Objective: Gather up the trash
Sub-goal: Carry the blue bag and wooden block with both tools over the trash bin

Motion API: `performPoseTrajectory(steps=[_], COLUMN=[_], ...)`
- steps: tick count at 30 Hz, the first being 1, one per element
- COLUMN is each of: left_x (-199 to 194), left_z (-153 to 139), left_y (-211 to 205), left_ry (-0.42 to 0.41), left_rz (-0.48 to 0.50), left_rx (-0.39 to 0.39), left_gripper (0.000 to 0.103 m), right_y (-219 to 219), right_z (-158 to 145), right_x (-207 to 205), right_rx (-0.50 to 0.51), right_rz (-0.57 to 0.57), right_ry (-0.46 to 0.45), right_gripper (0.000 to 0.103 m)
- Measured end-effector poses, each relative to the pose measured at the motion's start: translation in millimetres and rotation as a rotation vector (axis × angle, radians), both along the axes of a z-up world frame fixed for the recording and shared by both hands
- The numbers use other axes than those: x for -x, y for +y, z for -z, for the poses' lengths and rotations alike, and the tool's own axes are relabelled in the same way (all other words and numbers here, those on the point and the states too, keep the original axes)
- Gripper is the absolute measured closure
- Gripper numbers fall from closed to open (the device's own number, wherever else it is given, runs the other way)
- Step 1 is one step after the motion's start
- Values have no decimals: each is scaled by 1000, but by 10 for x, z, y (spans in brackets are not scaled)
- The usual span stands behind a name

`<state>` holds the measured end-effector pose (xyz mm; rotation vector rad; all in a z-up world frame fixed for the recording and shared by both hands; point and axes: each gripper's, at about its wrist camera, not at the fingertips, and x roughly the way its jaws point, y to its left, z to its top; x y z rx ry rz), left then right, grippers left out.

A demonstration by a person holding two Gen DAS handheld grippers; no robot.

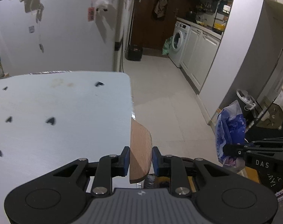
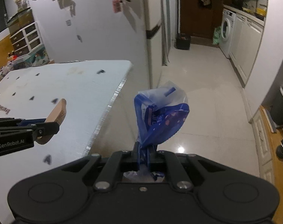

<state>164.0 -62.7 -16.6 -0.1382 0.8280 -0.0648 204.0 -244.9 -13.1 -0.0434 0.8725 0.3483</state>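
Observation:
My left gripper (image 1: 139,159) is shut on a flat wooden board (image 1: 140,149) and holds it on edge past the right edge of the white table (image 1: 66,115). It also shows at the left of the right wrist view (image 2: 48,127), with the board (image 2: 57,112) above the table (image 2: 72,93). My right gripper (image 2: 145,152) is shut on a blue and clear plastic bag (image 2: 160,115), held up over the floor to the right of the table. The bag (image 1: 229,130) and the right gripper (image 1: 225,149) show at the right of the left wrist view.
Small dark scraps (image 1: 50,121) lie scattered on the table. A white wall (image 1: 66,28) stands behind it. A tiled floor (image 1: 160,93) leads to a washing machine (image 1: 179,41), cabinets (image 1: 201,52) and a black bin (image 1: 134,51). A round bin (image 1: 245,100) stands at the right.

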Motion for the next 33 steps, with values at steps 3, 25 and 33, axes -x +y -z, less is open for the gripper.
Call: performPoseTrajectory(steps=[3, 25, 33], left_x=[-63, -571, -682], left_z=[99, 1121, 1598], left_y=[-215, -1219, -1329], left_ry=[24, 295, 412], left_rz=[8, 113, 125], left_rx=[12, 45, 34], left_gripper=[77, 77, 77], right_y=[-250, -1383, -1346], right_z=[94, 1109, 1654], right_x=[-42, -276, -452], right_rx=[4, -21, -34], right_rz=[16, 144, 156], right_ry=[21, 251, 370], right_gripper=[96, 95, 93])
